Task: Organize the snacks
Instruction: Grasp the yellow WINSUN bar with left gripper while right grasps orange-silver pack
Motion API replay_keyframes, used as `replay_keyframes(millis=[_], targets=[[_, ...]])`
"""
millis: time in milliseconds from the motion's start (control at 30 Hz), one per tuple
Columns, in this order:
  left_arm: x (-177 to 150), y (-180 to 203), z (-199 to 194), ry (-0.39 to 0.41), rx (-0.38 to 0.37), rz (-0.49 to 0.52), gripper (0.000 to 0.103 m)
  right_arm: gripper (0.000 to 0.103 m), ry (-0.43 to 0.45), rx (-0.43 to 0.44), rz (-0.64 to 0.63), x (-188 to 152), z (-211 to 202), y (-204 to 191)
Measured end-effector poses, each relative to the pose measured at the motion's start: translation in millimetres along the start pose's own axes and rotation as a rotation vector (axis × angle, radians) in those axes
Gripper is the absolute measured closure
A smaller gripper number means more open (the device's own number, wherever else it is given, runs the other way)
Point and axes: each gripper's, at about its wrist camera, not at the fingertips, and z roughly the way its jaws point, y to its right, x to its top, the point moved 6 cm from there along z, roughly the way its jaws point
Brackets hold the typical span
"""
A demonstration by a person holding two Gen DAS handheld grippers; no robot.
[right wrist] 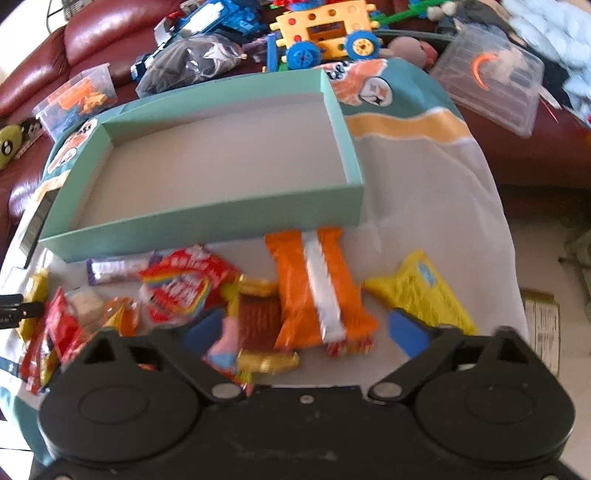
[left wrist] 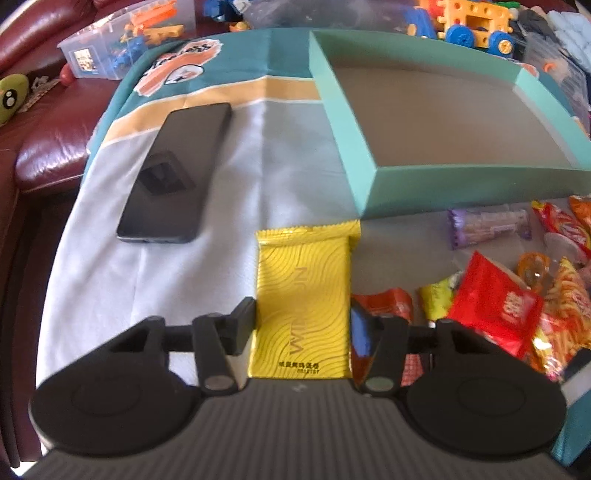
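The yellow snack pack is lying on the worktop, just in front of the empty green box. The left gripper is closing its jaws on the pack's sides. The right gripper is hanging open over the orange pack. Next job, I think: lifting the yellow one into the box.

Dark red leather sofa wraps round the far side, piled with plastic toys, pale tiled floor off right, bright daylight everywhere.
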Motion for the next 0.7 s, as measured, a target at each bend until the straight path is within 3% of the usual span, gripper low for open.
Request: replay_keyframes(millis=[100, 167, 267, 300, 400, 467, 533, 700], targets=[[1, -5, 3, -0.01, -0.007, -0.024, 0.05, 0.034, -0.037, 0.007, -0.011, 11, 21, 4], [0, -11, 4, -0.019, 0.003, -0.038, 0.047, 0.035, -0.056, 0.0, -0.016, 17, 33, 5], [-1, -21, 7, -0.034, 0.026, -0.051, 0.038, 0.046, -0.082, -0.013, -0.029, 23, 49, 8], [-1, -24, 9, -0.038, 0.029, -0.062, 0.031, 0.049, -0.089, -0.01, -0.032, 22, 54, 7], [0, -27, 12, -0.044, 0.027, -0.078, 0.025, 0.049, -0.103, -0.018, -0.041, 21, 65, 7], [1, -24, 13, -0.038, 0.024, -0.068, 0.028, 0.049, -0.094, -0.019, -0.028, 23, 69, 8], [4, -19, 10, -0.014, 0.002, -0.056, 0.051, 0.048, -0.088, -0.029, -0.04, 25, 72, 7], [4, -10, 6, 0.0, 0.05, -0.045, 0.052, 0.055, -0.06, -0.039, -0.063, 25, 73, -1]])
